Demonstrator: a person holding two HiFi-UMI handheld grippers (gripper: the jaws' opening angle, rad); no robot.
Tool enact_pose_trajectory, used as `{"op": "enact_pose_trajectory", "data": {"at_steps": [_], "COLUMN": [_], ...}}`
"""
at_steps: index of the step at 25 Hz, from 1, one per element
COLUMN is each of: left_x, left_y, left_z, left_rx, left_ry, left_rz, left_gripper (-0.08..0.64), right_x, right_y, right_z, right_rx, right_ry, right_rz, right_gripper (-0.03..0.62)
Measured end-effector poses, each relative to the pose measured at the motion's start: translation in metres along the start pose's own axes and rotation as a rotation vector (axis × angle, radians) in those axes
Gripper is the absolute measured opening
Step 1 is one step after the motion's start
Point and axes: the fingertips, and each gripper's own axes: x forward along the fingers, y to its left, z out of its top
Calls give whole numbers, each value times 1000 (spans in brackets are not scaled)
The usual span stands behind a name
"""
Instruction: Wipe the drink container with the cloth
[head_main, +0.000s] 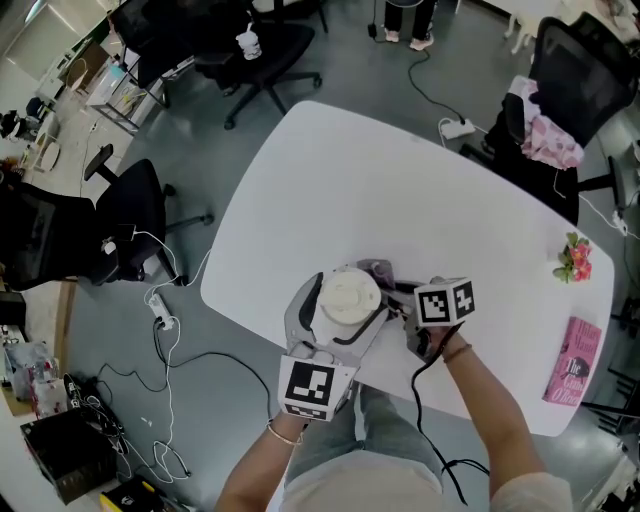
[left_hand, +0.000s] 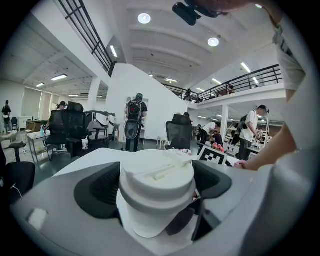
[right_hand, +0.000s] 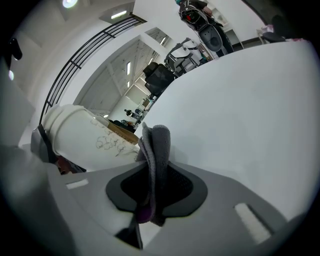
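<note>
cup in our left gripper (left_hand: 157, 192), cloth (right_hand: 156, 150) in our right gripper (right_hand: 152, 195)

the drink container (left_hand: 156, 175) stands upright between the left jaws, which squeeze its sides, long axis vertical, white lid up. the right jaws are pinched on the grey cloth, its folded end poking forward right beside the container. there's a faint scribble on its side, but we can't read it.

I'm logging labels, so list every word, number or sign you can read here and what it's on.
No text reads clearly.
Pink book: white cover lettering, too blurred to read.
Cup: faint line markings on its side, not legible.
Marker cubes: black-and-white squares, no letters.
</note>
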Motion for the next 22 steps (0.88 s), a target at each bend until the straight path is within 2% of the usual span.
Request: {"op": "enact_pose_trajectory", "data": {"at_steps": [5,14,18,22], "left_x": [-1,1,1,2], "left_y": [2,1,2,0], "left_z": [0,-3,-4,-4], "left_rx": [-4,2,-9,-7], "left_ry": [10,26,29,29], "left_rz": [1,12,12,21], "left_gripper": [451,451,451,451], "right_x": [-11,-66,-85,-91], "right_y": [6,34,48,64], "right_z": [2,-3,-21,-52], "right_rx": [33,74,59,5], "right_ry": [-37,-146,-126,-31], "right_rz": [5,126,156,197], "right_gripper": [72,72,72,72]}}
